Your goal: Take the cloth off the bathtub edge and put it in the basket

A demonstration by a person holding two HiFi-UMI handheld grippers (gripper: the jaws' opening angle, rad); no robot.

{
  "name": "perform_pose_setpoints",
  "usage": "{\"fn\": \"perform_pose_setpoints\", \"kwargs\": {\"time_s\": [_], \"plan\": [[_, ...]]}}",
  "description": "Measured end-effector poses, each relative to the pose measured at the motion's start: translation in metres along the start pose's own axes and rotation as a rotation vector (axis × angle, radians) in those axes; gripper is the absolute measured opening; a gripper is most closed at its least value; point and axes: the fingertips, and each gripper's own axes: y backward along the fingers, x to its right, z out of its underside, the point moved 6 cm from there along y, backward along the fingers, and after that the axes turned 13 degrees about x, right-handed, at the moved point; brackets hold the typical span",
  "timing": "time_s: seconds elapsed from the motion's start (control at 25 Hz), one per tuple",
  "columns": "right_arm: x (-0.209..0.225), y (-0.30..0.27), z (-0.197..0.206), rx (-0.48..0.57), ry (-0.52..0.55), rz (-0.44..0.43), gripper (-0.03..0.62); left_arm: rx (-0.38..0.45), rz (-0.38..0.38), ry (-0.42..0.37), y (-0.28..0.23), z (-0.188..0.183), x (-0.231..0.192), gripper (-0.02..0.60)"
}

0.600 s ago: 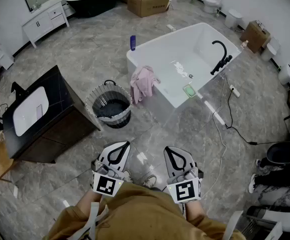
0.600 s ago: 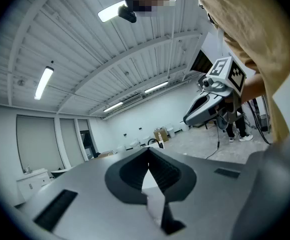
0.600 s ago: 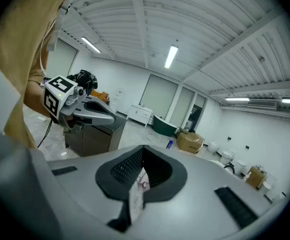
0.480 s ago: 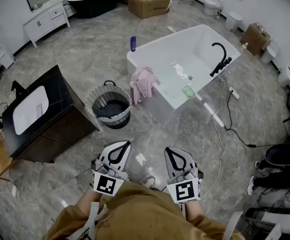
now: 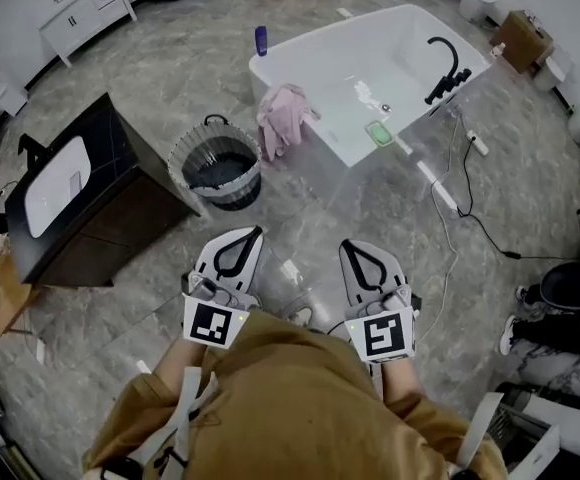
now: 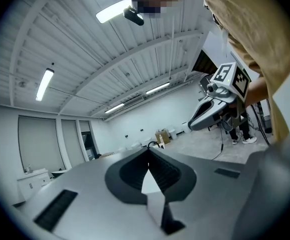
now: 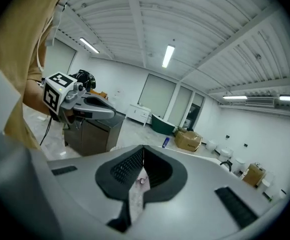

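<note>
A pink cloth (image 5: 283,116) hangs over the near left edge of the white bathtub (image 5: 320,53). A round slatted basket (image 5: 216,168) with a dark inside stands on the floor just left of it. My left gripper (image 5: 256,231) and right gripper (image 5: 352,244) are held side by side close to the person's body, well short of cloth and basket. Both are shut with nothing between the jaws. The left gripper (image 6: 148,149) shows its pads meeting in its own view, as does the right gripper (image 7: 143,147).
A dark vanity (image 5: 100,203) with a white basin stands at the left. A blue bottle (image 5: 261,40) sits at the tub's far corner, a black tap (image 5: 446,68) and green soap dish (image 5: 377,132) along its right edge. A cable (image 5: 467,203) trails on the floor, and someone's legs (image 5: 555,343) show at right.
The head view has tipped further down, so tub, cloth and basket sit higher in the picture. Both grippers stay shut and side by side.
</note>
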Motion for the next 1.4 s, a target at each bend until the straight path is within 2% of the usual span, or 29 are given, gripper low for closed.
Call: {"fn": "perform_pose_setpoints", "kwargs": {"time_s": [0.08,0.2,0.52,0.76,0.92,1.16,1.4], "plan": [[0.009,0.003,0.004,-0.012,0.044,0.003,0.006,-0.066,0.015,-0.003,-0.001,0.003,0.003,0.006],[0.014,0.016,0.018,-0.048,0.038,0.008,0.006,-0.127,0.018,0.045,0.001,0.009,0.018,0.006],[0.032,0.008,0.029,-0.05,0.03,0.019,0.006,-0.152,0.035,0.065,-0.014,0.031,0.021,0.006],[0.054,-0.029,0.038,-0.099,0.04,0.029,0.006,-0.131,0.04,0.116,-0.042,0.069,-0.002,0.006],[0.08,-0.075,0.042,-0.121,0.037,0.048,0.008,-0.114,0.05,0.129,-0.072,0.102,-0.039,0.006],[0.117,-0.185,0.025,-0.126,-0.013,0.024,0.006,-0.118,0.059,0.163,-0.113,0.157,-0.125,0.006],[0.131,-0.282,0.011,-0.132,-0.005,0.019,0.007,-0.096,0.075,0.179,-0.137,0.209,-0.199,0.006]]}}
